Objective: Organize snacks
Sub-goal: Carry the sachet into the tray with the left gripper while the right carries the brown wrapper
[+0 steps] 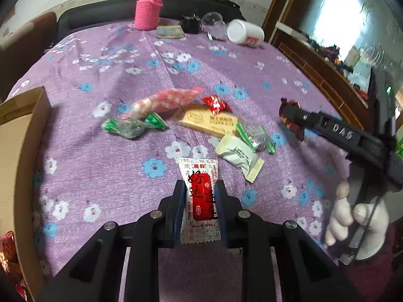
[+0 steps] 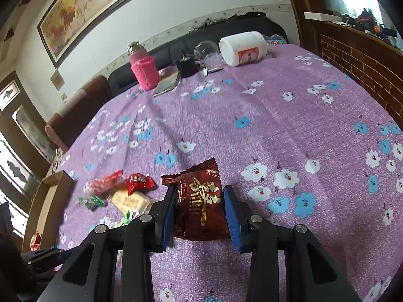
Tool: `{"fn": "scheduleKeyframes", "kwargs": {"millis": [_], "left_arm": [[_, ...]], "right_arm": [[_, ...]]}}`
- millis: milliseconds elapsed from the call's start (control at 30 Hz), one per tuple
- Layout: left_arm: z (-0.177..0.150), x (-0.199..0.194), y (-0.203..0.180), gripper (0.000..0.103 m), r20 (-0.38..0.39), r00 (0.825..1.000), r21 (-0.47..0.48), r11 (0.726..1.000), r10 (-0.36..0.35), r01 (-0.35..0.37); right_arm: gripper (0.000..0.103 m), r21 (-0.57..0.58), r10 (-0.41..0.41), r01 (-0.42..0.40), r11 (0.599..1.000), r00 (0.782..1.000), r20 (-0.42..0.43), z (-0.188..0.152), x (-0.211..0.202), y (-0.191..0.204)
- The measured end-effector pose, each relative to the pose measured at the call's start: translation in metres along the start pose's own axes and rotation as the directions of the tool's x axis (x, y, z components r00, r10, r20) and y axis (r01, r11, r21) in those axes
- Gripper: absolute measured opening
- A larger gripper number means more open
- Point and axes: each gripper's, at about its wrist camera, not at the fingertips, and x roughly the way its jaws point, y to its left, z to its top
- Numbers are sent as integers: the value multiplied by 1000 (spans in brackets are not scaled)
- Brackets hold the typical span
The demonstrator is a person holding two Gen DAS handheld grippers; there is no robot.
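A: What sits between the fingers of the left gripper (image 1: 200, 196)?

B: A flat white sachet with a red panel and black brush lettering (image 1: 200, 196). The blue pads are clamped on its two long edges, and its top end sticks out past the fingertips, over the purple flowered tablecloth (image 1: 105, 151).

A: And the right gripper (image 2: 199, 198)?

B: It is closed on a glossy dark-brown snack packet with gold characters (image 2: 199, 198), crinkled, its serrated top edge standing up beyond the fingertips. The left pad presses on it; the right pad meets it low down, with a gap further up.

A: The rest of the snacks?

B: Loose on the cloth, ahead of the left fingers — a cream-white wrapped bar (image 1: 239, 157) just beyond and to the right of the tips, a yellow biscuit pack (image 1: 210, 123) past that, a small red candy (image 1: 216, 103), two green-and-clear wrapped sweets (image 1: 126, 127) (image 1: 259, 136) and a pink checked pouch (image 1: 166, 100), which is blurred.

A: Any containers?

B: An open brown cardboard box (image 1: 25, 136) well to the left of the left fingers, with something red and shiny (image 1: 8, 249) in its near corner — I cannot tell what. At the far edge stand a bottle in a pink knitted sleeve (image 1: 148, 10), a clear plastic cup on its side (image 1: 213, 22) and a white tub lying on its side (image 1: 245, 34); their contents are not visible.
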Motion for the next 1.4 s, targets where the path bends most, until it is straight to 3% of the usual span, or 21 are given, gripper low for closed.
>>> {"fn": "scheduleKeyframes", "kwargs": {"millis": [233, 433, 633, 867, 1100, 1233, 1400], "left_arm": [[4, -52, 37, 23, 95, 995, -90, 995, -33, 42], [3, -112, 109, 23, 179, 983, -186, 983, 42, -8], [-1, -149, 189, 23, 202, 960, -272, 953, 194, -135], [-13, -147, 256, 23, 152, 956, -352, 918, 250, -184], [-17, -134, 289, 23, 96, 958, -378, 900, 269, -215], [-21, -127, 297, 24, 72, 962, -402, 891, 262, -212], [-27, -127, 307, 26, 75, 970, -438, 881, 233, -178]], "right_arm": [[39, -12, 21, -21, 1000, 999, 39, 2, -10, 8], [39, -74, 96, -91, 993, 993, 62, 4, -39, 54], [40, -179, 249, -253, 951, 967, -48, -6, -36, 146], [40, -253, 354, -410, 877, 905, -237, -35, 4, 257], [40, -300, 332, -453, 839, 864, -378, -71, 54, 336], [40, -308, 300, -453, 837, 850, -434, -88, 82, 361], [42, -343, 260, -438, 831, 851, -457, -101, 101, 379]]}}
